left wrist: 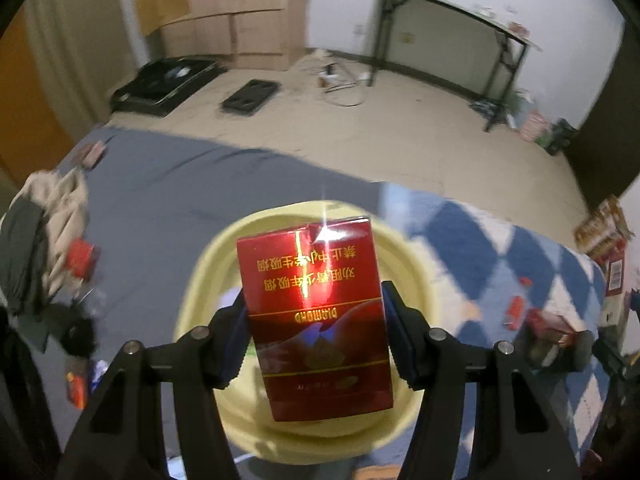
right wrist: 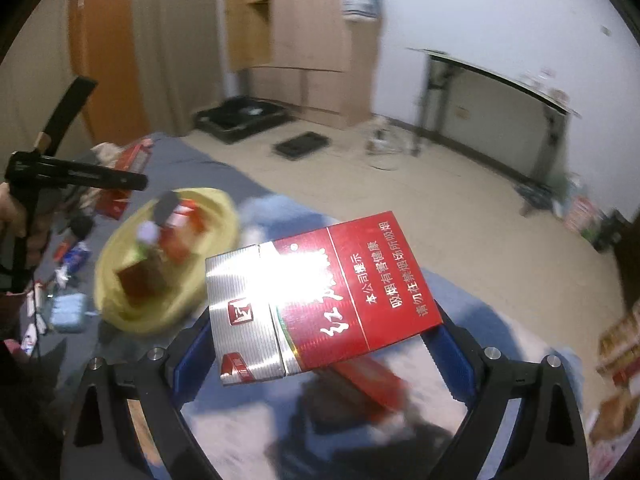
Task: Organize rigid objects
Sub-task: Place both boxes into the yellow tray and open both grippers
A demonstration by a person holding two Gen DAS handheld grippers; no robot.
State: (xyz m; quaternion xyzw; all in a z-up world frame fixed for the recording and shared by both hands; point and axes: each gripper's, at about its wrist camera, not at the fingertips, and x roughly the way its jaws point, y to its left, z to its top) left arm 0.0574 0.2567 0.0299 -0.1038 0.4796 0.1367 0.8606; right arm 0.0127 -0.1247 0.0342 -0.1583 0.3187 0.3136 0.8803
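Left hand-held gripper (left wrist: 316, 330) clamps a dark red cigarette pack (left wrist: 316, 316) over the round yellow plastic basin (left wrist: 208, 264); right hand-held gripper (right wrist: 320, 344) pinches a red-and-silver cigarette pack (right wrist: 316, 300), apparently above the blurred checkered bedding (right wrist: 500, 320).

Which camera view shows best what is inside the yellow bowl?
The right wrist view: the yellow bowl lies open to the side, with blurred boxes inside. In the left wrist view the red pack held by the left gripper hides its inside; only the rim shows.
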